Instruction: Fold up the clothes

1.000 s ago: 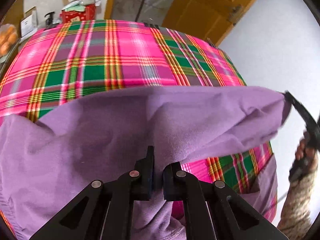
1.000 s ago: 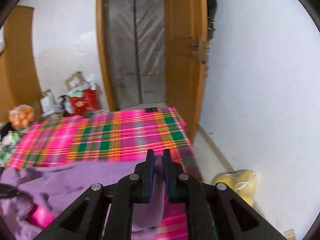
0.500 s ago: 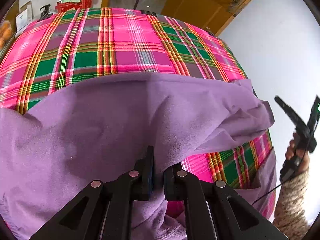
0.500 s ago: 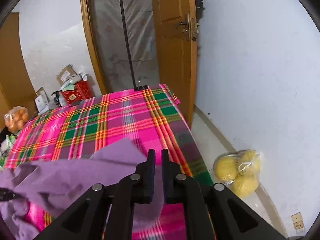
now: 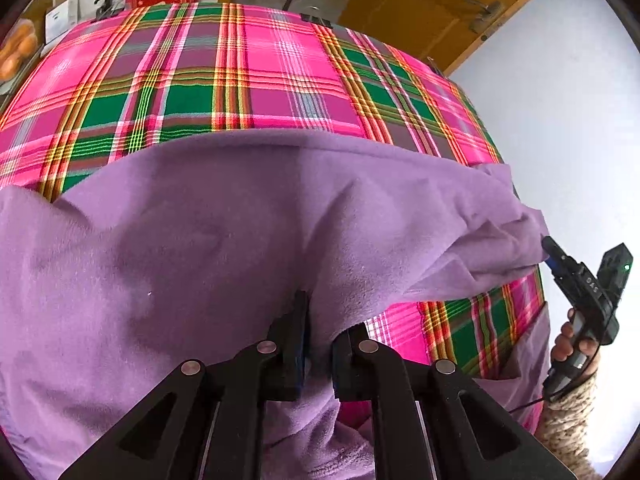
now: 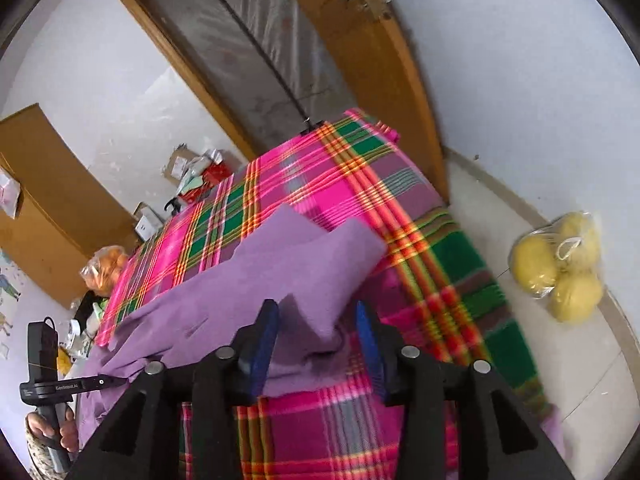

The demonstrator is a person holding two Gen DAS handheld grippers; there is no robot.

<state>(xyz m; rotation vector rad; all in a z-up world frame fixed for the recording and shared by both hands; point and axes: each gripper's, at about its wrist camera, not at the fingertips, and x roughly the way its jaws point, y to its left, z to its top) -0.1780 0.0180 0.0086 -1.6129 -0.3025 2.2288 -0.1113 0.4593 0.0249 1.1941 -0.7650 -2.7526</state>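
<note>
While the left gripper (image 5: 318,340) stayed pinched on a fold of the purple garment (image 5: 208,248), the cloth spread ahead of its fingers over the plaid-covered table (image 5: 248,64). To its right, the right gripper (image 6: 318,334) stood with fingers parted — the garment's loose corner lay between them, ungripped. Further right sat a bag of yellow fruit (image 6: 560,264) on the floor.
</note>
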